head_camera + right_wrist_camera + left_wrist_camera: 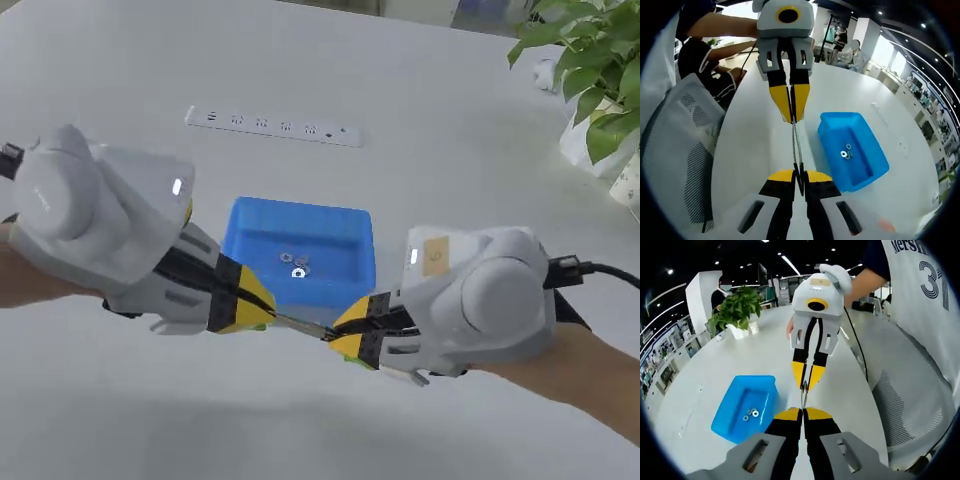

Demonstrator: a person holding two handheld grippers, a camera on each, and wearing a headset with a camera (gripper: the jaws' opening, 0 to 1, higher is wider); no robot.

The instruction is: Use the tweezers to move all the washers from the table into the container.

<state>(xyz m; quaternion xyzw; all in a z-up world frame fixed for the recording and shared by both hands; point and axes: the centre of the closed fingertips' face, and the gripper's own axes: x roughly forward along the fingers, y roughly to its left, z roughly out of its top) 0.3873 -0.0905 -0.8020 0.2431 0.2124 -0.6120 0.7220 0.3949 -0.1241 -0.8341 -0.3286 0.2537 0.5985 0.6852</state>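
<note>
Just at six o'clock of the blue container (345,230), fingers of my left gripper (266,311) and right gripper (338,335) pinch the tweezers (300,323) between them. Three washers (297,265) lie inside; moving looks about done, I judge.

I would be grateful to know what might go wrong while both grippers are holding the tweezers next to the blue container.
1. The thin metal tweezers are clamped at opposite ends by the left gripper and right gripper. Uneven pulling or twisting might bend them or make them slip out.
2. Both grippers sit close to the near edge of the blue plastic container. A careless swing could knock it and scatter the small metal washers inside.
</note>
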